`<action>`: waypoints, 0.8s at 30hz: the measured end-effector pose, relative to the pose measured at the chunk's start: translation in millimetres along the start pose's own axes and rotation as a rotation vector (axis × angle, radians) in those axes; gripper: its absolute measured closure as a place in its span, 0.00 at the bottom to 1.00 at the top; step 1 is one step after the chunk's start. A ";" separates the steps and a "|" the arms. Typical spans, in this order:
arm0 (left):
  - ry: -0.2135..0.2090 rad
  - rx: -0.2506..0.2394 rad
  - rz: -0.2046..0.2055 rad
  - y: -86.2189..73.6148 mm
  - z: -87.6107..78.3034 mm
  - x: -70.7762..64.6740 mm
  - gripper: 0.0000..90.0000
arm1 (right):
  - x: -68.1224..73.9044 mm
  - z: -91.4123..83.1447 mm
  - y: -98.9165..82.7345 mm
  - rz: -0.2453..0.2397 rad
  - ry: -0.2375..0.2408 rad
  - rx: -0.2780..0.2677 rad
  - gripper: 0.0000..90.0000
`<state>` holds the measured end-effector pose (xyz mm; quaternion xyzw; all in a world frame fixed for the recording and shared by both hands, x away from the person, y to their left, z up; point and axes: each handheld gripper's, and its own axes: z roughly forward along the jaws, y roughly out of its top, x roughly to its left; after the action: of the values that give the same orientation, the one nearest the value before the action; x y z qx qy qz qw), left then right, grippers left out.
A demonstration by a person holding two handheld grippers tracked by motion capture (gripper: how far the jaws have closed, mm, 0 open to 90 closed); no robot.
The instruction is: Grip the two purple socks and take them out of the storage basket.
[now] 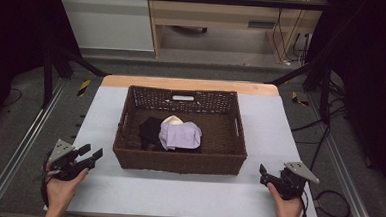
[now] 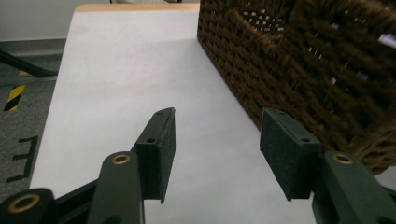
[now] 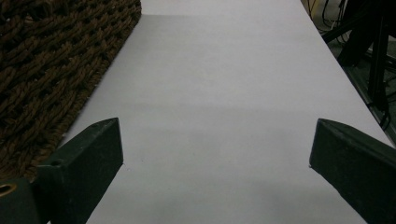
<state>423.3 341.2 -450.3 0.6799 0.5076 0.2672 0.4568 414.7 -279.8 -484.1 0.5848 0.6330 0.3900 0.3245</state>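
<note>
Your left gripper [image 1: 89, 156] sits at the near left of the table [image 1: 176, 198], held in your left hand [image 1: 62, 184]. Its jaws stand apart with nothing between them — in the left gripper view only bare white table shows in the gap, and the basket's [image 2: 317, 70] woven wall rises just beside the right-hand jaw, not touching it.

Your right gripper [image 1: 266, 175] rests at the near right, in your right hand [image 1: 287, 208]. Its jaws are spread wide and hold nothing; the right gripper view shows plain table between them, with the basket's near corner at the left edge, close to that jaw.

Both grippers are outside the basket, one off each near corner, and well apart from each other.

Farther in — the brown wicker basket stands in the middle of the table, upright, with a handle slot in its far wall. Inside lie the clothes: a lilac cloth [image 1: 179, 135] on top, a black cloth [image 1: 149, 131] under it and spreading to its left, and a cream cloth [image 1: 172, 120] just behind the lilac one. All three touch in one small heap on the basket floor.
</note>
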 end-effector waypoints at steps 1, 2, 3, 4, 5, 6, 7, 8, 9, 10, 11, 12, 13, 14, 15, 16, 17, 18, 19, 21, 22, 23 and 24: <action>0.002 -0.012 0.000 2.0 -2.0 -0.5 0.51 | 0.3 0.3 0.1 -0.002 0.001 0.000 0.04; 0.001 -0.020 0.000 4.2 -4.0 -0.9 0.52 | 0.4 0.4 0.0 -0.005 0.000 0.001 0.04; -0.002 -0.028 -0.006 6.4 -6.0 -1.7 0.52 | 0.6 0.2 -0.1 -0.008 -0.001 0.001 0.04; -0.002 -0.028 -0.006 6.4 -6.0 -1.7 0.52 | 0.8 -0.2 -0.2 -0.010 -0.003 -0.002 0.04; -0.006 -0.039 -0.008 8.6 -8.3 -2.3 0.52 | 0.8 -0.2 -0.2 -0.010 -0.003 -0.002 0.04; -0.015 -0.061 -0.015 12.8 -12.6 -3.7 0.52 | 1.4 -0.4 -0.3 -0.007 -0.004 -0.003 0.04; -0.015 -0.061 -0.015 12.8 -12.6 -3.7 0.52 | 1.1 -0.4 -0.3 -0.003 -0.001 -0.003 0.04; -0.027 -0.083 -0.032 17.2 -16.3 -5.0 0.52 | 0.9 -0.3 -0.2 0.003 0.003 -0.002 0.04; -0.037 -0.091 -0.034 19.9 -17.8 -5.6 0.52 | 0.8 -0.2 0.0 0.007 0.004 -0.002 0.04; -0.039 -0.097 -0.032 22.7 -19.5 -6.6 0.52 | 0.7 -0.2 0.2 0.008 0.004 -0.008 0.04; -0.040 -0.106 -0.030 25.5 -21.3 -8.0 0.52 | 0.9 0.0 0.2 0.004 0.002 -0.018 0.04; -0.046 -0.109 -0.027 28.5 -22.9 -9.1 0.52 | 1.4 0.2 0.3 0.001 0.003 -0.023 0.04; -0.049 -0.116 -0.026 31.1 -24.5 -10.4 0.52 | 2.0 0.4 0.4 0.004 0.004 -0.027 0.04; -0.052 -0.123 -0.026 33.4 -25.7 -11.7 0.52 | 2.2 0.5 0.3 0.002 0.003 -0.028 0.04; -0.052 -0.123 -0.026 33.4 -25.7 -11.7 0.51 | 2.2 0.5 0.3 0.002 0.003 -0.028 0.04; -0.054 -0.115 -0.020 37.9 -26.8 -14.2 0.51 | 2.4 0.7 0.1 -0.002 0.005 -0.027 0.04; -0.056 -0.114 -0.018 40.2 -27.0 -15.3 0.50 | 2.8 0.4 0.2 0.000 0.003 -0.027 0.04; -0.057 -0.115 -0.014 42.8 -27.0 -16.5 0.49 | 3.0 0.4 0.1 -0.002 0.002 -0.028 0.04; -0.059 -0.113 -0.006 45.9 -26.9 -17.8 0.49 | 3.3 0.4 0.0 -0.002 0.002 -0.027 0.04; -0.064 -0.114 -0.001 48.9 -26.7 -19.6 0.49 | 3.2 0.9 -0.1 -0.006 0.000 -0.027 0.04; -0.073 -0.117 0.010 55.0 -26.0 -23.9 0.48 | 3.1 1.2 0.1 -0.006 -0.001 -0.022 0.04; -0.077 -0.120 0.019 58.1 -25.5 -26.0 0.48 | 3.1 1.8 0.3 -0.003 0.002 -0.015 0.04; -0.078 -0.123 0.022 61.2 -24.8 -28.1 0.48 | 2.6 2.1 0.5 -0.006 0.005 -0.010 0.04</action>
<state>420.5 319.5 -382.0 0.6661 0.4645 0.2759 0.5142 416.5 -276.9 -484.6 0.5804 0.6335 0.3937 0.3269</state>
